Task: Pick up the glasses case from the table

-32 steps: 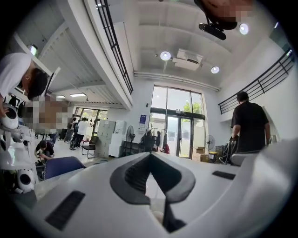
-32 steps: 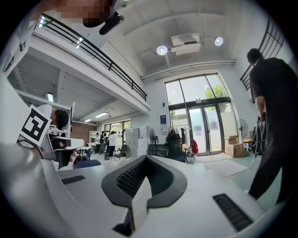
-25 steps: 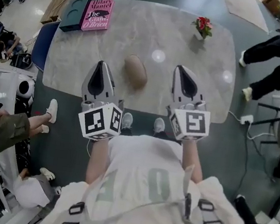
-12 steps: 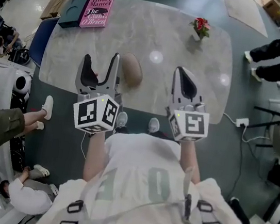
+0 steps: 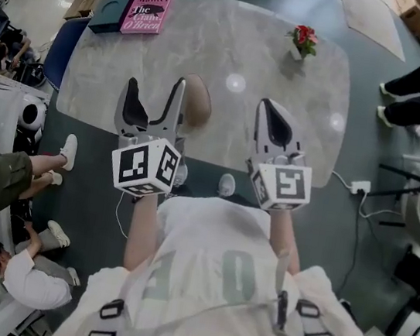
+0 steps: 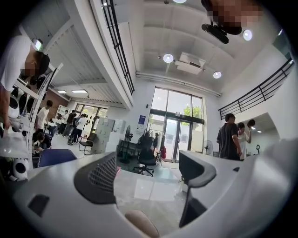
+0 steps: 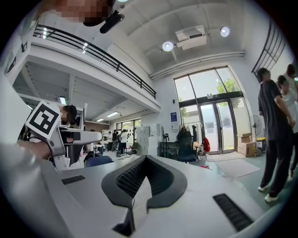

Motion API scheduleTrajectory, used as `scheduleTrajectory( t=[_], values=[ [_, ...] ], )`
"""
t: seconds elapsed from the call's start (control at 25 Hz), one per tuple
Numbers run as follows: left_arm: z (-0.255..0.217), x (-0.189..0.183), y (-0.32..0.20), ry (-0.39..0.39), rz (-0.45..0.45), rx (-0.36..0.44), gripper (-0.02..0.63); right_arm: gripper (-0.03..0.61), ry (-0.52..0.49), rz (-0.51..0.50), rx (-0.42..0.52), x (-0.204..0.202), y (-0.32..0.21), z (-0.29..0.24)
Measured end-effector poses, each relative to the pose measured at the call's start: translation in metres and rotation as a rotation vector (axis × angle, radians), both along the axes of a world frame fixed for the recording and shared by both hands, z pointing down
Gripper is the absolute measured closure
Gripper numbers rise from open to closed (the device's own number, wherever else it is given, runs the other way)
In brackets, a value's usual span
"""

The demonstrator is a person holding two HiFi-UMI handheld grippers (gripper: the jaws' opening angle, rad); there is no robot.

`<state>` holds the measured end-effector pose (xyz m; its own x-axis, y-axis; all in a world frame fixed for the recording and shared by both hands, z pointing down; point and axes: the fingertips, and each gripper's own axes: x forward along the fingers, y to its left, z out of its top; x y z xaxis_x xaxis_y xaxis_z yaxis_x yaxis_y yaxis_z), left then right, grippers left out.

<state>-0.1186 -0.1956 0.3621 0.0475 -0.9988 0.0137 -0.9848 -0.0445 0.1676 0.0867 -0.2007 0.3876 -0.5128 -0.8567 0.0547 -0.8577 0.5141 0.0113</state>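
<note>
Left of centre in the head view: left claw (image 5: 157,85), jaws wide apart, just now opened further, holding nothing. Just right of its right jaw, and partly hidden behind that jaw in the picture: case (image 5: 197,107), a brown oval on the table (image 5: 287,73), close to the near edge of the top. Long axis up and down the frame, a little tilted, so nearly along the line of the claw; by judgement a good lie, with the jaws closing across the short side. In the left gripper view, case (image 6: 142,225) low at the bottom edge, inside the gap of the jaws and somewhat nearer to the left one: ahead of the pads and lower, not yet between them. Probably calls for a push forward and down, perhaps with a small shift to the right, before any closing. Height of the claw over the table: not to be told from these views. Further right in the head view, well apart from the case: right claw (image 5: 271,111), jaws together and empty, shown plainly also in the right gripper view. Clearly the farther of the two; left claw the nearer, hence likely the one for the pick-up.
</note>
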Motion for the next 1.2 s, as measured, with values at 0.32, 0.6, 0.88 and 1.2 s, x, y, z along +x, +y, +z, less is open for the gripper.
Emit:
scheduleTrajectory(
  t=[0.32,0.6,0.88,1.2],
  values=[
    [0.014,0.014,-0.010,0.001,-0.039,-0.016,0.179,0.580,0.015,-0.022,-0.005,0.016,-0.007,0.005],
    [0.065,0.029,-0.039,0.108,-0.044,-0.185,0.179,0.580,0.028,-0.016,-0.030,0.032,-0.015,0.015],
    [0.170,0.040,-0.076,0.112,-0.103,-0.517,0.179,0.580,0.027,-0.027,-0.088,0.042,-0.025,0.030],
    [0.244,0.036,-0.103,0.195,-0.183,-0.739,0.179,0.580,0.034,-0.058,-0.171,0.042,-0.040,0.059]
  ],
)
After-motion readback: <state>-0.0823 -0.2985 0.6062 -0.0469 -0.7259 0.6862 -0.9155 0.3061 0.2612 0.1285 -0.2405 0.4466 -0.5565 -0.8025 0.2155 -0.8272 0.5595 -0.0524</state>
